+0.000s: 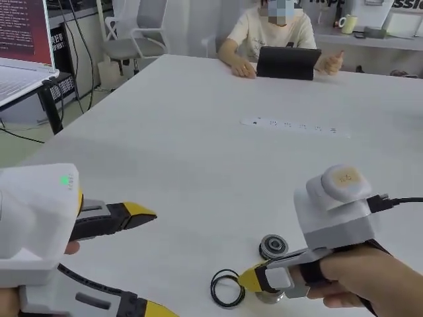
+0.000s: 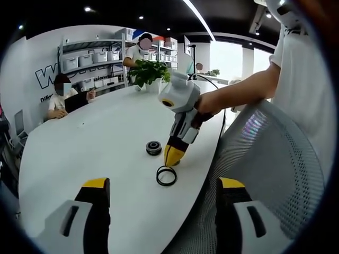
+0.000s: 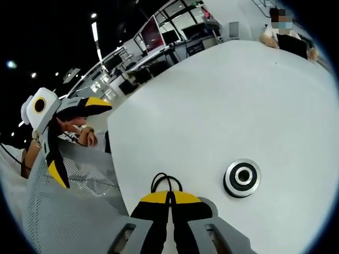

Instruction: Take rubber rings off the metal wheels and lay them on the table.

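A black rubber ring [image 1: 227,288] lies looped on the white table [image 1: 198,145] near its front edge. My right gripper [image 1: 250,277] is shut, its yellow tips pinching the ring's right edge; in the right gripper view the ring [image 3: 167,182] runs straight into the shut tips [image 3: 169,197]. A metal wheel [image 1: 273,246] with a dark ring around it lies flat just behind, also seen as the wheel [image 3: 242,178]. A bare metal piece [image 1: 268,296] sits under the right gripper. My left gripper [image 1: 151,261] is open, held left of the ring [image 2: 166,175] and apart from it.
A white power strip [image 1: 294,125] lies mid-table. A person sits at the far end behind a dark tablet [image 1: 284,63]. A laptop [image 1: 20,39] stands on a side desk at left. A mesh chair [image 2: 265,169] is close behind the table's edge.
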Motion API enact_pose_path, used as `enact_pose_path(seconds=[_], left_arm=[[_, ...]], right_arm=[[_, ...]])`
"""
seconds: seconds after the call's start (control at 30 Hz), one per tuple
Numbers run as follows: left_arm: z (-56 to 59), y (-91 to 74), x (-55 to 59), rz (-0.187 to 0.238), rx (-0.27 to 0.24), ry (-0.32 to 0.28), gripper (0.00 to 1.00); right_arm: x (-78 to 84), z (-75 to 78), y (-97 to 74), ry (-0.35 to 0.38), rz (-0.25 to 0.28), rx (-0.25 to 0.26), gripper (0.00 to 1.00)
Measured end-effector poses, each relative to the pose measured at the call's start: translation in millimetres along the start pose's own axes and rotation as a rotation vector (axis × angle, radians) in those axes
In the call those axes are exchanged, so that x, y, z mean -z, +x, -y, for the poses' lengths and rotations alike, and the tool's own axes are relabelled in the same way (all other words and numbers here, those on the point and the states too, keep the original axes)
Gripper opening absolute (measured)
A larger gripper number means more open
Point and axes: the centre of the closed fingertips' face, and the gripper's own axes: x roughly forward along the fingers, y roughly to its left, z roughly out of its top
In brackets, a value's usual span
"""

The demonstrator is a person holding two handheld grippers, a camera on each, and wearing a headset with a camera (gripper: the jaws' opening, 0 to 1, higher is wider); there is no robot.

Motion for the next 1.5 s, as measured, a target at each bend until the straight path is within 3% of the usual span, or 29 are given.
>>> enact_pose_path(seconds=[1.5], left_arm=[[0.3,1.3,5.9,-0.032,0.001,0.011,0.77]], right_arm=[[-2.7,5.8,-0.7,-0.112,-0.003,0.053,0.02]])
